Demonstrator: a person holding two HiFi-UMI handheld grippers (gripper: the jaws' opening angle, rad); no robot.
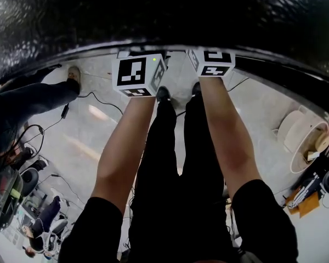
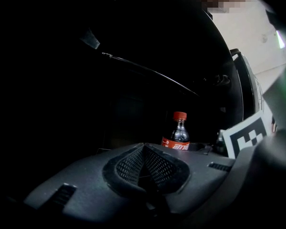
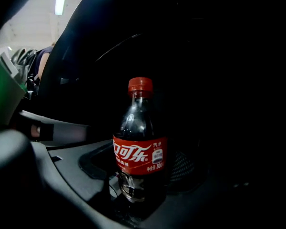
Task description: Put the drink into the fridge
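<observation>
Pinching the cola bottle (image 3: pixel 139 142), the right gripper (image 3: pixel 144 175) had the drink secured while the left gripper (image 2: pixel 144 168) kept nothing between its pressed-together jaws; putting it in the fridge apparently lay ahead.

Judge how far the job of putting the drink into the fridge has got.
Done: the cola bottle is picked up, upright between the jaws of the right gripper. In hand: both arms reach forward toward a dark glossy surface; the left gripper is shut and empty. Left: no fridge shelf shows, so placing and releasing remain.
</observation>
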